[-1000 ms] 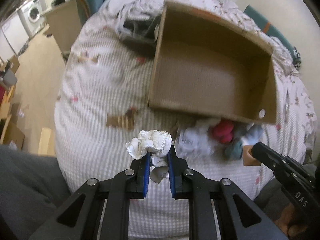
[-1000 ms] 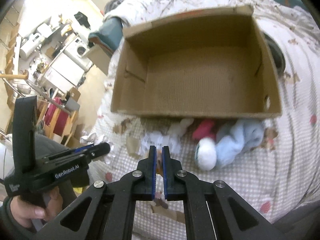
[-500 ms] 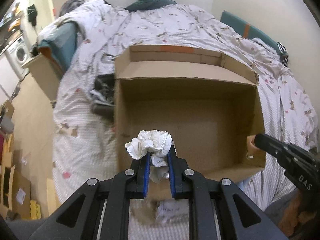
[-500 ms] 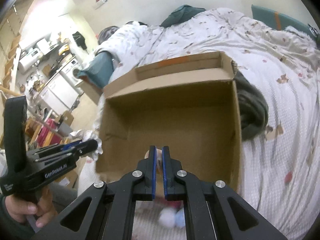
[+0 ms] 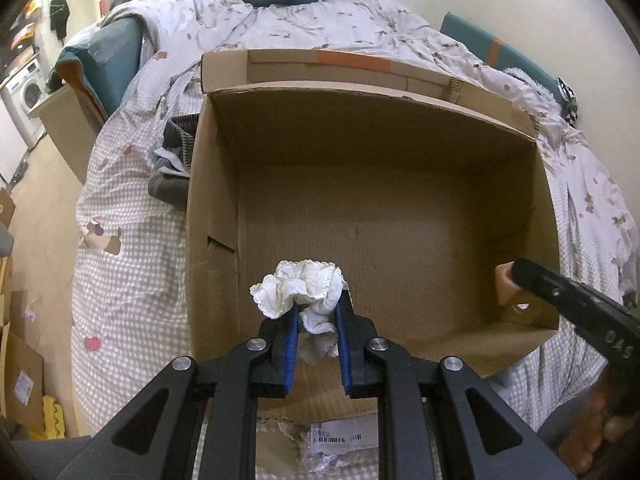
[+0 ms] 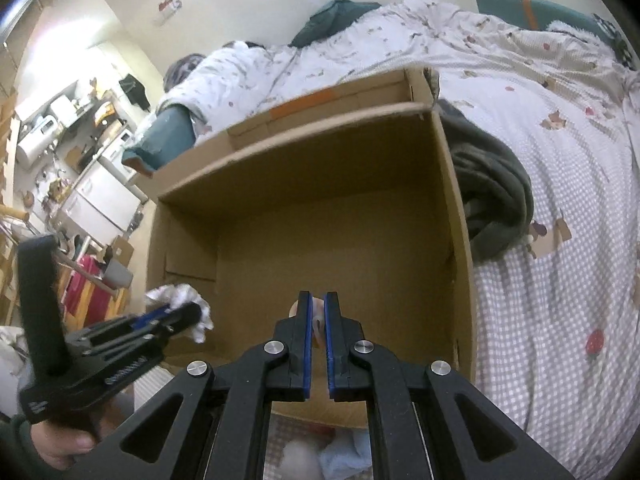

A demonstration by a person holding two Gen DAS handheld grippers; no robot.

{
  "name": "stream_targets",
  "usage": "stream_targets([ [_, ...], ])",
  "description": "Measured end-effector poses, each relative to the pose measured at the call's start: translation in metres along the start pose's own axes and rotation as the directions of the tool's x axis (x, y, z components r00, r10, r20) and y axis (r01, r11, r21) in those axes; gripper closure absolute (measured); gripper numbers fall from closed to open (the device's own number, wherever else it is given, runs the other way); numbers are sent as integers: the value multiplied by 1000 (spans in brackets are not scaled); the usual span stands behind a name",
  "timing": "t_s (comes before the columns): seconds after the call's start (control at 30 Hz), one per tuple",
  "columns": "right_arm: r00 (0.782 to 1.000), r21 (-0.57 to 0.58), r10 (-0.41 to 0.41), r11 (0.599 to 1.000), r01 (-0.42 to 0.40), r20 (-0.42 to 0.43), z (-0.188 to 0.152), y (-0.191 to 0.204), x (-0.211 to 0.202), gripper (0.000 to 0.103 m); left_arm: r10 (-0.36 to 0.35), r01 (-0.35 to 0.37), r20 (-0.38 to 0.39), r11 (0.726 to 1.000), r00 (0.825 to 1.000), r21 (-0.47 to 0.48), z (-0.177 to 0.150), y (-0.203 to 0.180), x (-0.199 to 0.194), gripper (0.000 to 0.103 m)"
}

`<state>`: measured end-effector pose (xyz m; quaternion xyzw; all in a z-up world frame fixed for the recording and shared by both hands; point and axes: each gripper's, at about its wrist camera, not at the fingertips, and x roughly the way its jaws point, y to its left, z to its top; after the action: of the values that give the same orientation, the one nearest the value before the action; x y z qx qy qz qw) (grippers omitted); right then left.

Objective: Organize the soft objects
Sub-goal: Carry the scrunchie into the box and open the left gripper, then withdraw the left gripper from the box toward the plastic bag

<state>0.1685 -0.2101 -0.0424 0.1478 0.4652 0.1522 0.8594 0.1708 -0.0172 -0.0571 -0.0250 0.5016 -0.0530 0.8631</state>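
Two grippers hang over one open cardboard box (image 5: 400,216) that sits on a bed (image 5: 132,240). The left gripper (image 5: 316,312) has its jaws pinching a crumpled white cloth with a scalloped edge (image 5: 304,292); most of the cloth bunches above and ahead of the jaws, with a small tail hanging between them. The right gripper (image 6: 315,320) has its jaws drawn nearly together on a small peach-coloured thing (image 6: 318,316); in the left view that piece (image 5: 506,288) reads as a small tan block at the tip of the right tool, but what it is cannot be told.

The box floor ahead of both pairs of jaws looks bare, so the step in hand seems to be the drop. To do it well, each tool should probably pass fully beyond the near wall and come lower before the jaws spread, since the cloth sits just past that wall and could catch on the edge or fall outside. The cloth is light and may cling to the blue pads (image 5: 291,340), so a wide release would help. Releasing left and right apart from each other would keep the pieces from piling.

Below the right jaws, outside the box, a white fluffy ball (image 6: 294,458) and a pale blue soft piece (image 6: 344,460) lie on the bed, apparently waiting.
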Motion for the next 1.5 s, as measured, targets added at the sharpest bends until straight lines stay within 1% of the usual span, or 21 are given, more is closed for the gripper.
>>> stream_targets([
  [0.1,1000,-8,-14,1000,13,-23,-2,0,8,96,9,-9,-5,1000,1000,13,-1,-2,1,88],
  [0.3,999,-52,-26,998,24,-25,-5,9,11,95,12,-12,-1,1000,1000,27,-3,-3,1,88],
  [0.53,999,-61,-32,998,30,-27,-5,10,12,95,20,-20,18,999,1000,32,-5,-1,-2,88],
  [0.6,999,-55,-30,998,29,-27,-5,9,13,95,28,-28,16,999,999,29,-6,0,-1,85],
  [0.7,999,-52,-25,998,23,-30,-6,8,13,95,32,-32,5,999,999,28,-6,0,0,83],
  [0.77,999,-52,-25,998,24,-30,-6,9,13,95,35,-35,-6,999,999,31,-6,-1,2,79],
  [0.87,999,-48,-24,999,23,-30,-6,8,13,95,39,-38,-6,999,999,31,-6,-2,2,69],
  [0.9,999,-44,-24,999,23,-29,-6,8,13,95,40,-40,-1,999,999,33,-6,-2,1,63],
  [0.93,999,-42,-24,999,23,-28,-6,7,12,94,41,-41,4,999,999,35,-6,-3,0,59],
  [0.97,999,-40,-23,999,22,-26,-5,7,12,94,42,-43,10,998,999,38,-5,-4,-1,52],
  [1.0,999,-38,-20,999,19,-25,-5,7,12,92,42,-43,16,998,999,40,-5,-4,-3,47],
  [1.03,1000,-35,-17,999,16,-24,-5,6,12,86,42,-43,20,998,999,41,-5,-5,-3,43],
  [1.07,1000,-32,-14,999,14,-22,-5,6,11,82,43,-44,23,998,999,44,-4,-5,-4,42],
  [1.1,1000,-28,-15,999,15,-18,-5,6,10,68,43,-44,25,998,999,45,-4,-5,-5,40],
  [1.13,1000,-24,-15,1000,15,-13,-4,5,9,43,43,-44,26,998,999,45,-4,-5,-5,40],
  [1.2,999,-21,-9,1000,10,31,-3,6,2,21,43,-44,25,998,999,42,-4,-5,-5,39],
  [1.3,998,-41,-5,999,7,59,-2,10,-4,21,48,-49,22,998,999,39,-3,-4,-5,39],
  [1.5,999,-40,-16,999,18,42,-1,10,-1,21,51,-52,19,998,999,28,-3,-2,-4,39],
])
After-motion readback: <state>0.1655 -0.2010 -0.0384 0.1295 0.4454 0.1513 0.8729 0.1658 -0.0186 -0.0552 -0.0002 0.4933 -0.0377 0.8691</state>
